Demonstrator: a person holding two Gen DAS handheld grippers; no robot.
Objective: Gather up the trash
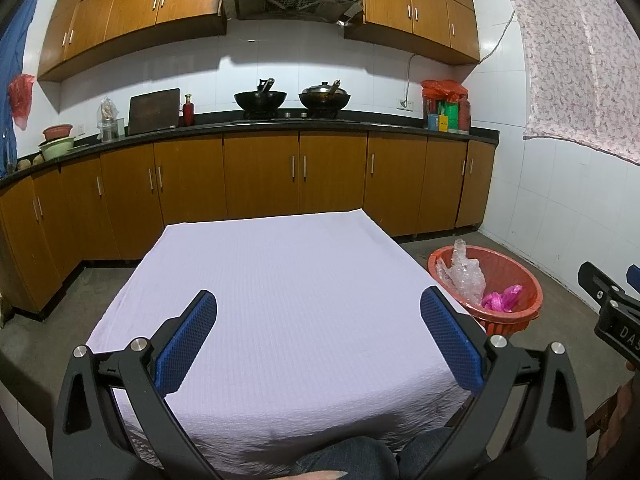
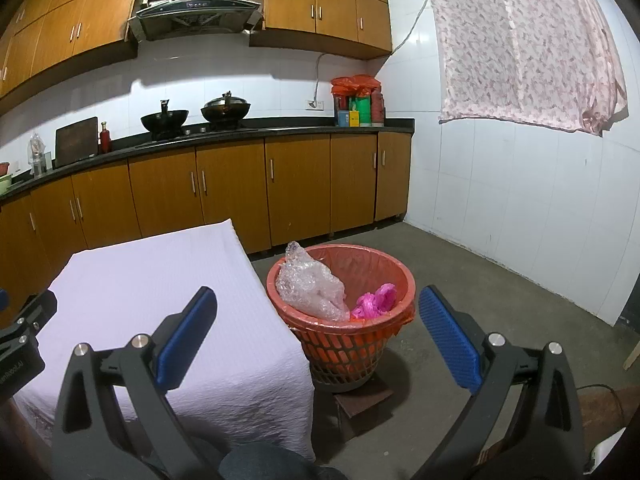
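An orange plastic basket [image 2: 390, 264] [image 1: 516, 266] lined with an orange bag stands on the floor at the table's right side. Inside it lie crumpled clear plastic wrap [image 2: 310, 288] [image 1: 464, 272] and a pink plastic bag [image 2: 374, 300] [image 1: 502, 298]. My left gripper [image 1: 318, 300] hangs open over the near part of the lilac-covered table [image 1: 272, 280], nothing between its blue pads. My right gripper [image 2: 318, 298] is open too, held above the near rim of the basket, empty. The table cloth shows no loose trash.
Wooden cabinets and a dark counter [image 1: 280, 124] with two woks run along the back wall. A white tiled wall with a hanging floral cloth [image 2: 520, 40] closes the right side. Grey concrete floor [image 2: 500, 288] lies around the basket. A person's knees [image 1: 352, 456] show at the bottom edge.
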